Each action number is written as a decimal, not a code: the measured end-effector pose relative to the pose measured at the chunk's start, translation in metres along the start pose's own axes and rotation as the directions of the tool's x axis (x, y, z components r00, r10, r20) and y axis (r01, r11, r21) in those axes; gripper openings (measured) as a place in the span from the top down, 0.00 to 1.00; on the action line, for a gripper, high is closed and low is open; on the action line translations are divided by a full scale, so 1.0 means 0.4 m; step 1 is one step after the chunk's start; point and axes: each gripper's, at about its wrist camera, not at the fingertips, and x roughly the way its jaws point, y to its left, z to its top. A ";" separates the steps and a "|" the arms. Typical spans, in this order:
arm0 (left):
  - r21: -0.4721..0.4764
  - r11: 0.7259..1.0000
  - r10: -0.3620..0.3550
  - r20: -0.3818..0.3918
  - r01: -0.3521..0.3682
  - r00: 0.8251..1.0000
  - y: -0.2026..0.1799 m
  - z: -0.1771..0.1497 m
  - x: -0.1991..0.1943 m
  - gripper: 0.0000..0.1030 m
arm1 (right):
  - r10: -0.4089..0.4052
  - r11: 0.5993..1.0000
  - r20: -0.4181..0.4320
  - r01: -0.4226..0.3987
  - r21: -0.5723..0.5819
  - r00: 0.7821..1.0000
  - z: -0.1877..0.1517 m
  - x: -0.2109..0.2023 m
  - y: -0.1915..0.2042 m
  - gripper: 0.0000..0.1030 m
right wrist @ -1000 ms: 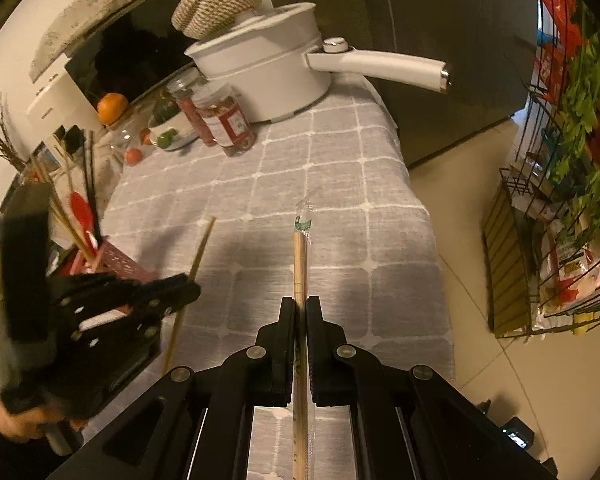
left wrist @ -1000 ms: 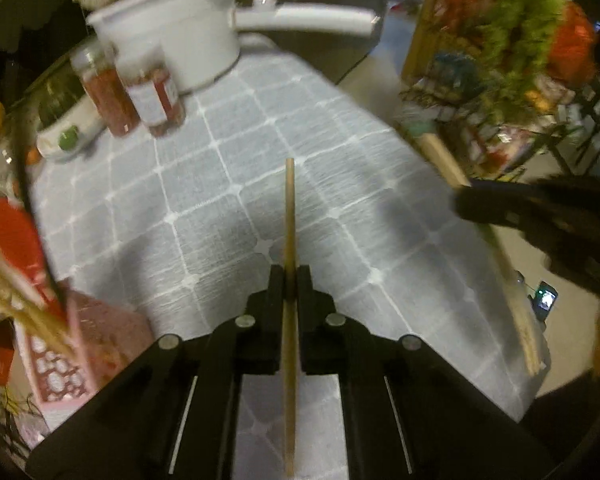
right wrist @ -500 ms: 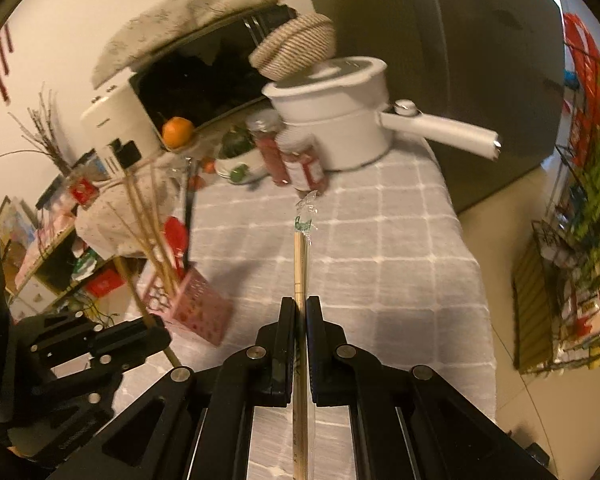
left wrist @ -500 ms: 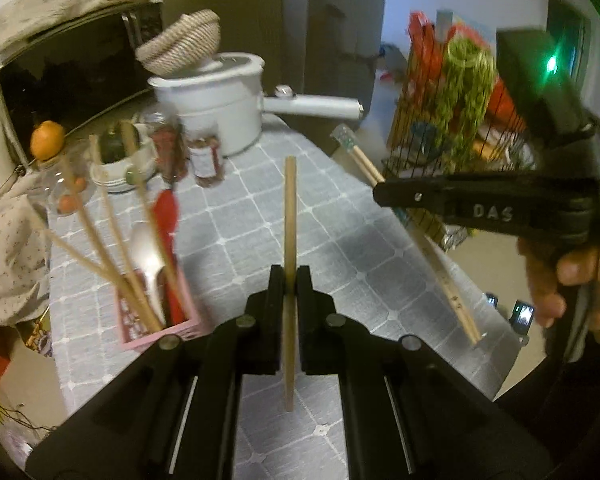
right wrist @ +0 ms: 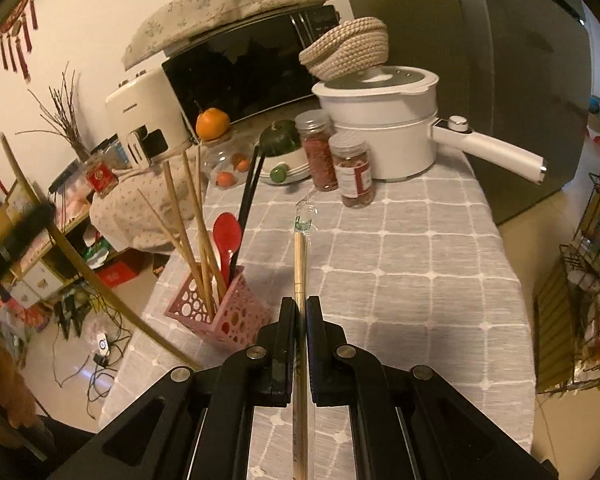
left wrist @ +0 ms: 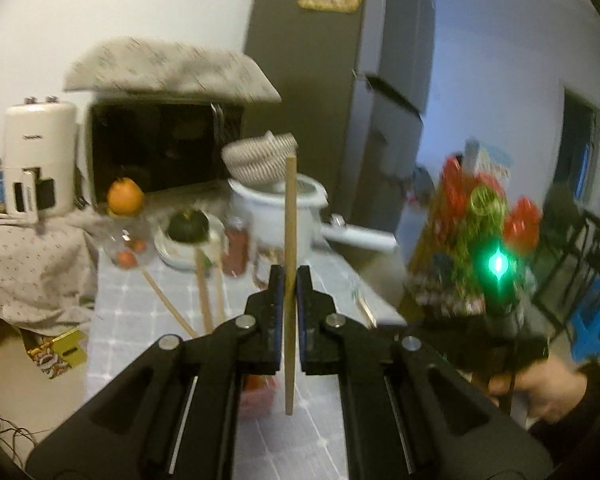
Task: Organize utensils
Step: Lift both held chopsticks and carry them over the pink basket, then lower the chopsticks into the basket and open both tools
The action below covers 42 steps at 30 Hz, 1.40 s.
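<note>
2 spice jars (right wrist: 350,170), 1 white pot (right wrist: 384,132), 1 pink holder (right wrist: 224,316), 1 red spoon (right wrist: 227,236), 1 microwave (right wrist: 240,68).

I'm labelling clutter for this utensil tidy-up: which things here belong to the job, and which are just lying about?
Job:
left gripper, shut on a bare chopstick
right gripper, shut on wrapped chopsticks
pink holder with chopsticks, red spoon

Lying about:
white pot
spice jars
orange
microwave
</note>
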 end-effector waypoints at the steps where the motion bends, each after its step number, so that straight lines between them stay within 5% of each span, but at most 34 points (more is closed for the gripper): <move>1: 0.001 1.000 0.019 0.034 -0.019 0.999 0.005 0.004 -0.005 0.93 | 0.002 1.000 -0.004 -0.002 -0.003 1.000 -0.001 0.007 0.006 0.95; 13: -0.006 0.992 0.125 0.102 -0.125 0.987 0.059 -0.024 0.056 0.93 | 0.012 1.000 -0.021 -0.012 -0.018 1.000 -0.009 0.022 0.033 0.95; 22: 0.004 0.989 0.146 -0.079 -0.146 0.986 0.075 -0.066 0.154 0.93 | 0.019 1.000 0.038 -0.018 -0.009 0.999 -0.001 0.004 0.025 0.95; 29: -0.033 0.991 0.125 -0.148 -0.132 0.981 0.093 -0.078 0.190 0.93 | 0.047 0.999 0.101 -0.048 0.002 0.994 0.009 -0.006 0.038 0.95; 32: -0.060 0.991 0.111 -0.166 -0.122 0.980 0.103 -0.075 0.190 0.86 | 0.057 0.998 0.145 -0.059 0.014 0.988 0.016 -0.010 0.048 0.95; 37: -0.095 0.987 0.108 -0.196 -0.129 0.975 0.122 -0.062 0.154 0.72 | 0.074 0.996 0.273 -0.086 0.034 0.959 0.038 -0.008 0.097 0.95; 42: -0.159 0.974 0.112 -0.286 -0.162 0.952 0.174 -0.072 0.110 0.59 | 0.082 0.993 0.444 -0.112 0.042 0.892 0.063 -0.008 0.158 0.95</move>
